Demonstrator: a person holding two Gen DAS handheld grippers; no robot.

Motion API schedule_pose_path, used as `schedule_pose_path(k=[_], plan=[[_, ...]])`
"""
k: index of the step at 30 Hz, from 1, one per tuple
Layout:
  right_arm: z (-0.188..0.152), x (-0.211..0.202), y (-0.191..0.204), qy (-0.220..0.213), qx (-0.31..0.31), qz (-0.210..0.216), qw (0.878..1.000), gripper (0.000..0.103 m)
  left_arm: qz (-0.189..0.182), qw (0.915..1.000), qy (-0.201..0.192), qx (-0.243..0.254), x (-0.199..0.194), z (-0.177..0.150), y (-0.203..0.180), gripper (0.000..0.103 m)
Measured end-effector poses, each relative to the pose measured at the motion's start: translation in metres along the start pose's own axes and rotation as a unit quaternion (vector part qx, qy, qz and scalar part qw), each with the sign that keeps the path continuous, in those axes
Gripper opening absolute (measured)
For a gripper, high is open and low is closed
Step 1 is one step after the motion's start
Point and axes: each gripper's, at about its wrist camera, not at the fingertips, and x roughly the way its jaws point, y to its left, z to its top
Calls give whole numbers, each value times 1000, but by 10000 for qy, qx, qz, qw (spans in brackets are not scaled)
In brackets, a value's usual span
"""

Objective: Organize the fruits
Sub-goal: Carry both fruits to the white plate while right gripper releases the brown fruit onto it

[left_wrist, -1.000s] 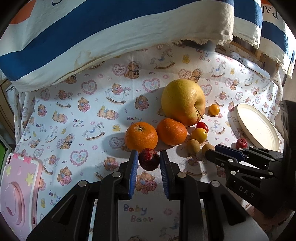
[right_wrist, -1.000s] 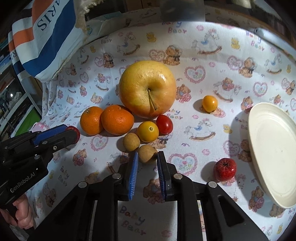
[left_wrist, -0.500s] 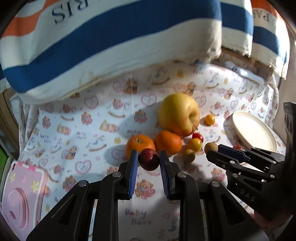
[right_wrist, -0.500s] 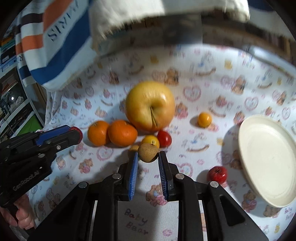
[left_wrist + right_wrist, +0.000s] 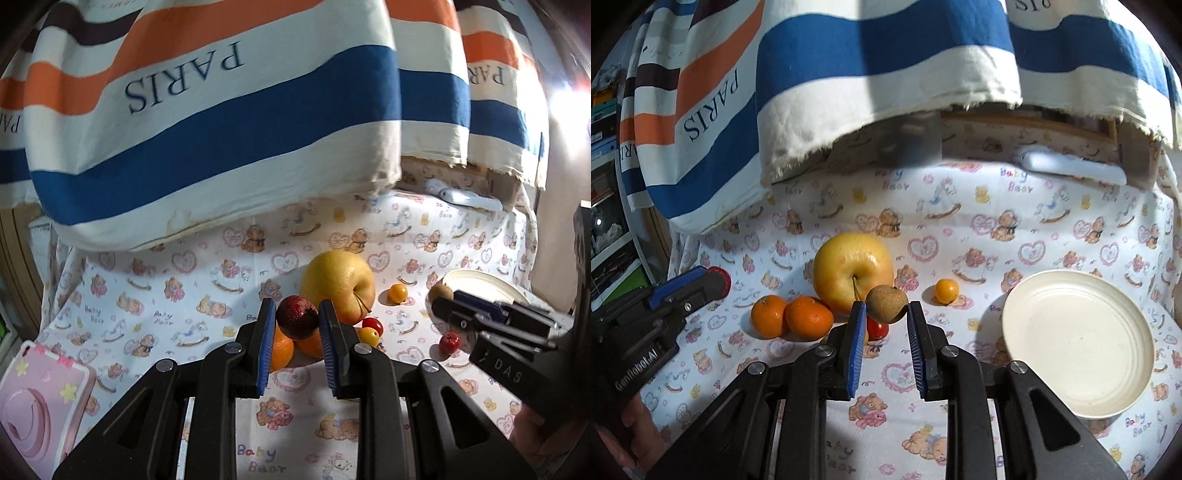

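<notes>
My left gripper [image 5: 297, 318] is shut on a dark red fruit [image 5: 297, 322] and holds it in the air above two oranges [image 5: 281, 347]. My right gripper [image 5: 886, 308] is shut on a small brown fruit [image 5: 886, 303], lifted above the cloth; it shows in the left wrist view [image 5: 440, 291] too. A big yellow apple [image 5: 852, 272], two oranges [image 5: 809, 317], a red cherry tomato [image 5: 877, 329] and a small orange tomato [image 5: 946, 291] lie on the bear-print cloth. A white plate [image 5: 1078, 345] lies at the right, with nothing on it.
A striped PARIS cloth [image 5: 229, 122] hangs over the back. A small red fruit [image 5: 449, 342] and a yellow tomato [image 5: 368, 335] lie on the cloth. A pink case [image 5: 37, 398] lies at the left edge. A white remote [image 5: 1075, 167] lies at the back right.
Both grippers have risen from the cloth, each with its fruit. The right gripper closed on the brown fruit and lifted it. The views tilted up towards the hanging cloth.
</notes>
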Motion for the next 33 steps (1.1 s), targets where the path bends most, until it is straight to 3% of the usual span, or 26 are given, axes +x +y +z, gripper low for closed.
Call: schedule_pose_path(k=[8,14,21,25,27,33], plan=[[16,-44,-10,-508,15,-129,9986,23,-186,9994,-271,117,-27,10,-15,23],[23,-82,-36,-857,-56,-542,9948,23,-306,9972,-626,283,-58,28,-38,23],[22,-108,-84,-978,155,-891,9911,23,-762,9943,-427,618,-50,35,-80,23],[17,-105,-109,-576,299,-1427,9876,23,-1135,9918,16,585,-31,36,-107,23],[13,-101,-124,-257,513,-1376,9888,23,-1364,9889,253,527,-21,36,-122,23],[-5,-90,-152,352,789,-1071,9905,23,-1508,9795,817,1055,8,24,-173,23]])
